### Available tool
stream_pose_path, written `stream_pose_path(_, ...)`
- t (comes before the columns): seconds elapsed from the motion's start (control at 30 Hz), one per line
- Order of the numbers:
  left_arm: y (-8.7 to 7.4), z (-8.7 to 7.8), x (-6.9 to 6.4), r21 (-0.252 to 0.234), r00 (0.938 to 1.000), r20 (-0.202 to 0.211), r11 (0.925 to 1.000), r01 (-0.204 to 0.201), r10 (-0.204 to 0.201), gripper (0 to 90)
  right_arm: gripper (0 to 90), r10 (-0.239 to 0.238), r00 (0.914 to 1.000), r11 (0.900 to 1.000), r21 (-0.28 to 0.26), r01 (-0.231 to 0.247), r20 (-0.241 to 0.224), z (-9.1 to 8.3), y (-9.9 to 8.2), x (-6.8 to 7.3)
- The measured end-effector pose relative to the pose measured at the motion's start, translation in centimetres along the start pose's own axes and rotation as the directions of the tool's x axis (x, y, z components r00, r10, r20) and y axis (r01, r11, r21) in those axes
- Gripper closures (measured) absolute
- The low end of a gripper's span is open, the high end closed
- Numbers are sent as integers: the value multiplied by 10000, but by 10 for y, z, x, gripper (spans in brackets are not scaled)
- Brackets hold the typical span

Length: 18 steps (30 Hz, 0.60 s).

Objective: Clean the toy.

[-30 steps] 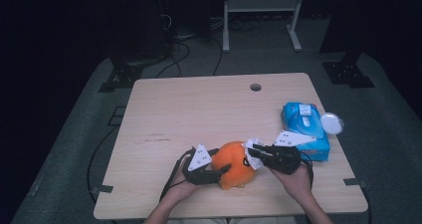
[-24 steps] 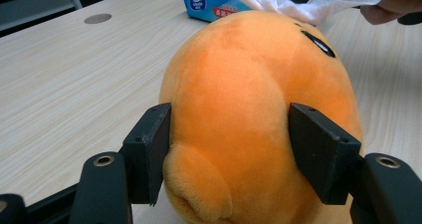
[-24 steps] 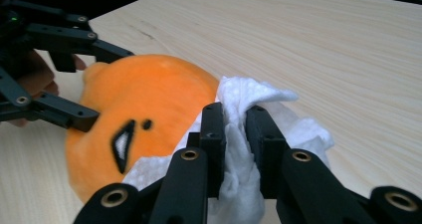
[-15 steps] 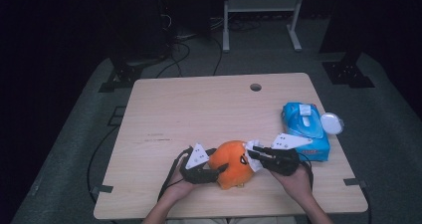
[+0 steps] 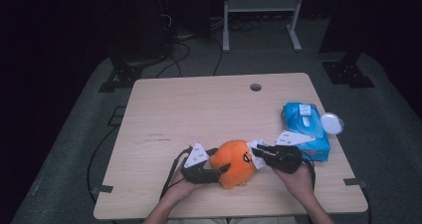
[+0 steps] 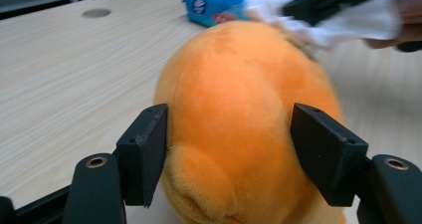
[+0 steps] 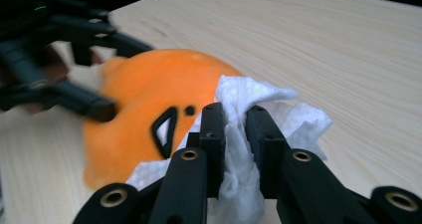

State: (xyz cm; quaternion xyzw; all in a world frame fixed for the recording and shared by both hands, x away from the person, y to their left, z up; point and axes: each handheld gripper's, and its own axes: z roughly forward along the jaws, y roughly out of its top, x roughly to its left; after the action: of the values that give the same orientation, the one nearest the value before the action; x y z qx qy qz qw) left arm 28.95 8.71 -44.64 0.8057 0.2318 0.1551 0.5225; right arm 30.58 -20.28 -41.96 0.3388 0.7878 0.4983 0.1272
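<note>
The orange plush toy (image 5: 234,162) rests on the bench (image 5: 199,114) close to the near edge, roughly midway between the near left and near right corners. Black face markings show on the side of the toy that faces the right gripper.

Left gripper (image 5: 214,173): positioned at the left side of the toy, jaws straddling its body. In the left gripper view, the orange plush toy (image 6: 239,114) sits between the two jaws. The left jaw lies against the plush surface; the right jaw stands at the edge of the toy, and contact there cannot be confirmed. The jaws have just been opening, with the toy between them. State: released, not clamping.

Right gripper (image 5: 260,151): positioned at the right side of the toy. Its jaws are clenched on a white wipe (image 7: 239,134), which bunches up between them. In the right gripper view the wipe lies against the orange plush toy (image 7: 144,119) beside the face markings. In the left gripper view the white wipe (image 6: 348,15) rests on the upper far side of the toy.

A blue wipe pack (image 5: 304,127) lies near the right edge of the bench, just beyond the right hand (image 5: 298,179). A round white lid (image 5: 332,123) sits just beside the pack at the right edge.
</note>
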Motion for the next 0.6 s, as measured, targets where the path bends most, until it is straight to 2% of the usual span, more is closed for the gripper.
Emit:
stream_pose_path(0.07, 2, 0, -5, -44, 9995, 252, 9998, -204, 205, 313, 780, -159, 9999, 9997, -197, 158, -33, -3, 3, 4)
stream_pose_path(0.17, 5, -2, -6, 5, 9985, 486, 9997, -242, 242, 268, 780, -244, 9996, 9995, -218, 241, -154, -3, 5, 7)
stream_pose_path(0.23, 7, -3, 0, -103, 9990, 332, 9995, 314, -311, 197, 781, -154, 9996, 9998, -111, 151, -243, -2, 2, 4)
stream_pose_path(0.27, 8, -3, 4, -125, 9970, -2, 9969, 771, -771, 163, 781, -124, 9996, 9999, -113, 121, -255, -1, 1, 3)
stream_pose_path(0.3, 8, -1, 8, -114, 9912, -324, 9918, 1277, -1280, 101, 781, -76, 9995, 9999, -94, 73, -303, -2, 1, 3)
stream_pose_path(0.33, 7, 2, 10, 72, 9844, -447, 9853, 1705, -1700, 90, 781, -36, 9993, 9999, -99, 32, -376, -2, 1, 3)
stream_pose_path(0.37, 7, 5, 11, 253, 9800, -359, 9802, 1965, -1955, 92, 781, -12, 9991, 9999, -120, 7, -423, -2, 1, 4)
stream_pose_path(0.4, 6, 7, 9, 288, 9809, -118, 9805, 1945, -1943, 111, 781, 9, 9989, 9999, -144, -16, -459, -1, 0, 4)
stream_pose_path(0.43, 6, 8, 7, 290, 9850, 153, 9847, 1717, -1722, 187, 781, 74, 9988, 9999, -145, -81, -487, -1, 0, 5)
stream_pose_path(0.53, 13, 7, 1, 164, 9969, -7, 9968, 784, -784, 360, 781, 298, 9979, 9992, -253, -313, -568, -1, -1, 4)
stream_pose_path(0.6, 17, 4, 0, -310, 9996, -250, 9994, -129, 122, 435, 782, 561, 9962, 9972, -463, -592, -672, -2, 0, 3)
